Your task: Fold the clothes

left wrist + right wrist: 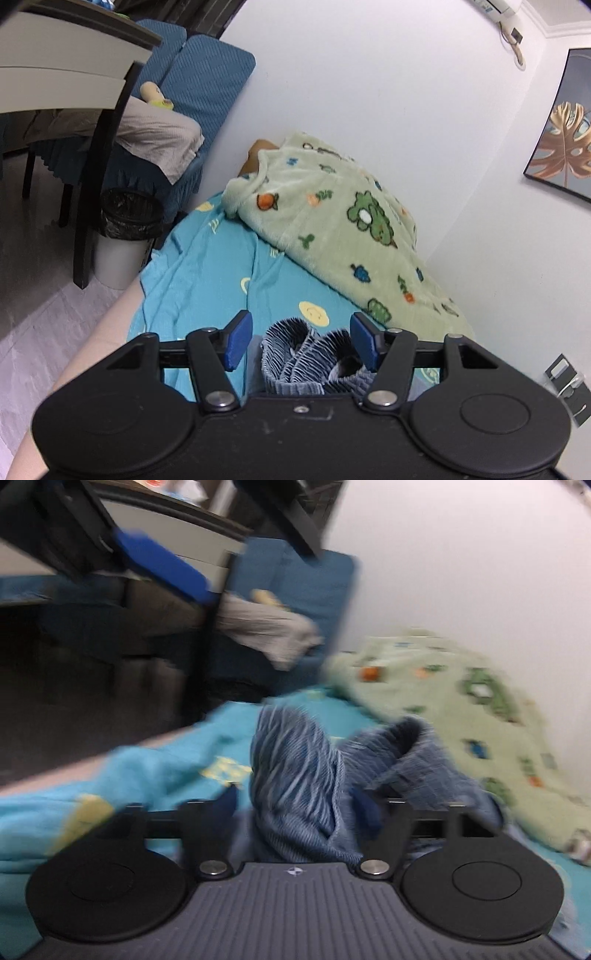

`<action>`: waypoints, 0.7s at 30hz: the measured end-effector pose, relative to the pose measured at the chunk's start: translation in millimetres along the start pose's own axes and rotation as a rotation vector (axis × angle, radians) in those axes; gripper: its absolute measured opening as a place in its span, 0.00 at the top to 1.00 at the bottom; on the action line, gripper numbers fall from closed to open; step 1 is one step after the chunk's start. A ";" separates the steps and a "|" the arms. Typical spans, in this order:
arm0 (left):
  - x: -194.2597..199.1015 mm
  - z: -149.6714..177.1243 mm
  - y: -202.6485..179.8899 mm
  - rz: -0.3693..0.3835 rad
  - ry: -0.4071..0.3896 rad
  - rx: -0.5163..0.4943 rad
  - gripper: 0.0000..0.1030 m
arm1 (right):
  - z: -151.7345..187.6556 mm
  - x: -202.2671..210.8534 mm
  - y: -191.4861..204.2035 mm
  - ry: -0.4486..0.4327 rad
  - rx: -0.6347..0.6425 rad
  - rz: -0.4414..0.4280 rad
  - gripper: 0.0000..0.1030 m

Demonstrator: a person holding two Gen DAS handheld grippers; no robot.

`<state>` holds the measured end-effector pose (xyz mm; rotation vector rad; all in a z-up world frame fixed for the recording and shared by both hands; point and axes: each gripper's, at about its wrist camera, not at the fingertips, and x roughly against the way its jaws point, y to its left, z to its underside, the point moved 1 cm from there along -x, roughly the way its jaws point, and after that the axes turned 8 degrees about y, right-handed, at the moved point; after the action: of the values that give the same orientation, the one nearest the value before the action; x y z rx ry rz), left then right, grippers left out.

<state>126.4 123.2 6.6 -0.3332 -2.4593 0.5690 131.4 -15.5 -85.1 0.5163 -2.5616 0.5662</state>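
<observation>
Left wrist view shows the left gripper (301,341) with its blue pads spread wide, grasping nothing; a bunched blue striped garment (308,356) lies between and below them on the turquoise bedsheet (207,266). Beyond it a green cartoon-print blanket (340,225) is heaped against the white wall (369,74). Right wrist view is smeared by motion: the right gripper (301,812) has the same garment (295,771) rising up between its fingers, which look parted, though I cannot tell whether they pinch the cloth. The left gripper (166,568) shows above, blurred.
</observation>
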 end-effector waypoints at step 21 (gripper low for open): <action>-64.8 43.1 -6.8 -0.086 0.188 -0.012 0.45 | 60.2 115.7 -114.2 0.097 -0.422 0.093 0.26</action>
<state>151.6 80.4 -53.6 -0.2719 -2.2843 0.4651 65.9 -169.7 -40.8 0.2171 -2.5201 0.0675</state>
